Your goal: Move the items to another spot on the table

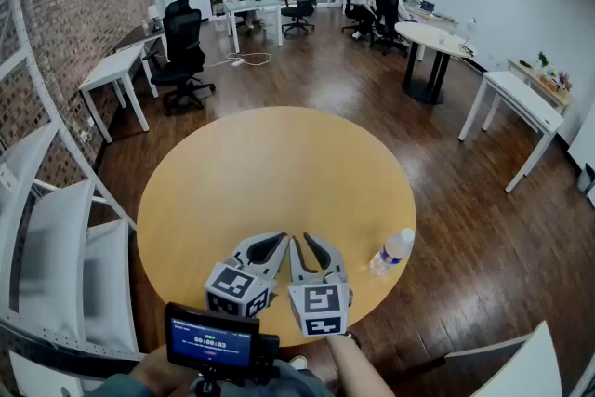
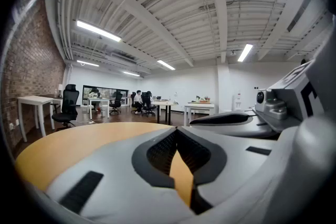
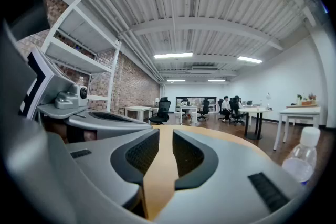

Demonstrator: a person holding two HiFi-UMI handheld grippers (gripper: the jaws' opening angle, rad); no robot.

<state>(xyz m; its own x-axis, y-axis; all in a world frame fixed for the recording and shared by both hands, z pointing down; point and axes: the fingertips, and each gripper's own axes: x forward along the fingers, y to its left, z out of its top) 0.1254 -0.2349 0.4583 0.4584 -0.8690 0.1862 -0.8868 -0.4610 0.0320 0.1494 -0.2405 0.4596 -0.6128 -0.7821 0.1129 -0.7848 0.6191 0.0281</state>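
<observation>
Nearest the wearer, the left tool [image 2: 176, 131] is closed tip to tip and empty. Beside it, the right tool [image 3: 160, 136] stands slightly parted, with only bare counter [image 1: 260, 172] showing in its narrow gap. To their right, near the counter's edge, a clear plastic bottle [image 1: 391, 252] stands upright, untouched. It is probably light, thin-walled and smooth, so grip it gently across the mid-body, since a hard squeeze may buckle it.
</observation>
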